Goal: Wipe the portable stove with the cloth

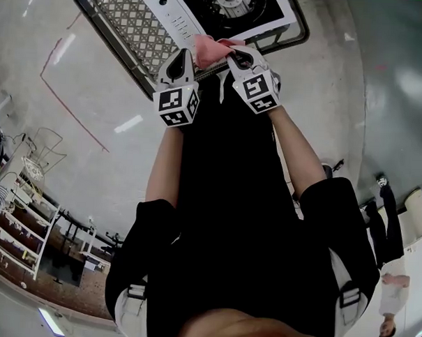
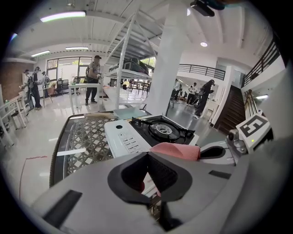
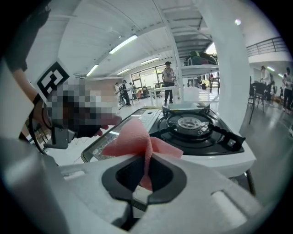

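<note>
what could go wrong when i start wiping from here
The right gripper pinches only a thin fold of the pink cloth between its jaws, so it may slip out under wiping pressure. Its loose flaps could also snag on the black burner grate of the white portable stove.

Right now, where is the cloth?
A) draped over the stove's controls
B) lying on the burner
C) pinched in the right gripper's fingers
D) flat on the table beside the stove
C: the right gripper view shows the cloth clamped between the fingers of the right gripper, clear of the burner.
</note>
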`<state>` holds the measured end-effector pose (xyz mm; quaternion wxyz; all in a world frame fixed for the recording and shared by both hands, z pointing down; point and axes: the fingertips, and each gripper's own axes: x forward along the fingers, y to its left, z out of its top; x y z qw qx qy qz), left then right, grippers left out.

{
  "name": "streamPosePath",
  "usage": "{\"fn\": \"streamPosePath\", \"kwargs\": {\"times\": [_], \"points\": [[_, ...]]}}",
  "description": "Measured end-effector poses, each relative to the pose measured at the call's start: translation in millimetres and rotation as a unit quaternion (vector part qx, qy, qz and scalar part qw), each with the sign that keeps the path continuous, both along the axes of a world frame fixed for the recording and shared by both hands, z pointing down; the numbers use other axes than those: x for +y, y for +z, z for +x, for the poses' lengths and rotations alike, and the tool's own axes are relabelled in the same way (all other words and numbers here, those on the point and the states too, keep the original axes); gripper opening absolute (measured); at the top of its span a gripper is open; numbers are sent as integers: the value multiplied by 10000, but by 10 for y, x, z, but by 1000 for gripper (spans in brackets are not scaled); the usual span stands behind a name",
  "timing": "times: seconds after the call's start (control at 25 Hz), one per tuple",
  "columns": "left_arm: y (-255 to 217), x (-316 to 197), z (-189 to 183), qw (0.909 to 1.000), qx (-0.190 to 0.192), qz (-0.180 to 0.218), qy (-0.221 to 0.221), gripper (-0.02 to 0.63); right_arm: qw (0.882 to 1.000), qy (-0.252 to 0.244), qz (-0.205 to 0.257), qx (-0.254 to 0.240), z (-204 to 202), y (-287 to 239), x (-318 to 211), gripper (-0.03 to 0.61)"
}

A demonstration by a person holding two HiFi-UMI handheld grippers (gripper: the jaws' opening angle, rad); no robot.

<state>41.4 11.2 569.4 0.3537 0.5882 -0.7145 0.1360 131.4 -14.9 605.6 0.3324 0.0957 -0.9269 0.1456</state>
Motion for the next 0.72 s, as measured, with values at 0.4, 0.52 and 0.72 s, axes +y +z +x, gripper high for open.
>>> {"fn": "streamPosePath", "kwargs": {"times": [0.4,0.52,0.72], "points": [[9,-45,86,10000,2,-5,-25,-2,9996,193,191,79,80,-15,-207,9],[-1,-67,118,10000,0,7,-37,-2,9994,252,246,63,112,-27,-276,9],[-17,-117,149,10000,-8,11,-80,-2,9989,337,296,97,191,-44,-393,9]]}}
